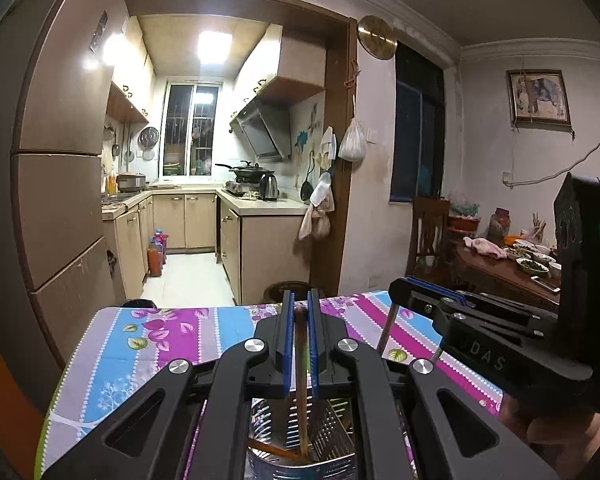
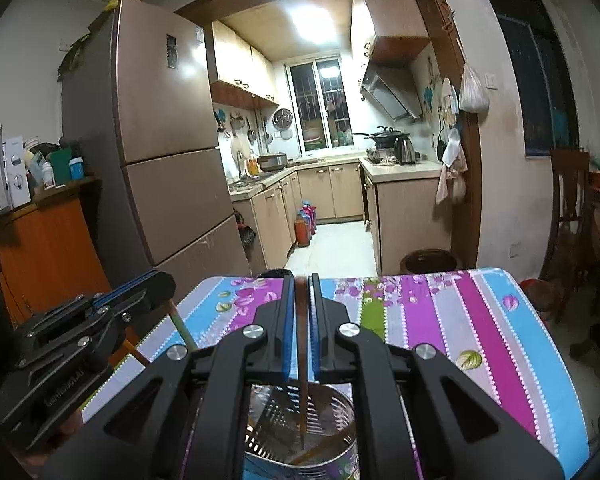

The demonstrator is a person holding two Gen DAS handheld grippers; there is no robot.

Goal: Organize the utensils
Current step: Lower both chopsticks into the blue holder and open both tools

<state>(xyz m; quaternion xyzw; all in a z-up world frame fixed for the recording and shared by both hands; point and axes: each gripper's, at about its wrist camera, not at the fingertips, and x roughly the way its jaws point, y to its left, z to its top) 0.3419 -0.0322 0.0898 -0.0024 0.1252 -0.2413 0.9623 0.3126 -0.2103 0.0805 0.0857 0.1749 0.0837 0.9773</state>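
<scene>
My left gripper [image 1: 300, 300] is shut on a brown chopstick [image 1: 301, 360] that hangs down into a perforated metal utensil holder [image 1: 332, 428] just below the fingers. In the right wrist view my right gripper [image 2: 302, 280] is likewise shut on a brown chopstick [image 2: 302, 364], its pointed tip inside the same holder [image 2: 336, 408]. Each gripper shows in the other's view: the right gripper [image 1: 402, 286] with its stick [image 1: 388, 330], the left gripper [image 2: 160, 280] with its stick [image 2: 182, 326]. Another chopstick [image 2: 324, 448] lies slanted in the holder.
The holder stands on a table with a striped floral cloth [image 1: 160, 340] [image 2: 460, 320]. Beyond it are a tall fridge [image 2: 160, 120] and the kitchen doorway. A dining table with bowls [image 1: 512, 276] is at the right, and an orange cabinet [image 2: 48, 248] with a microwave is at the left.
</scene>
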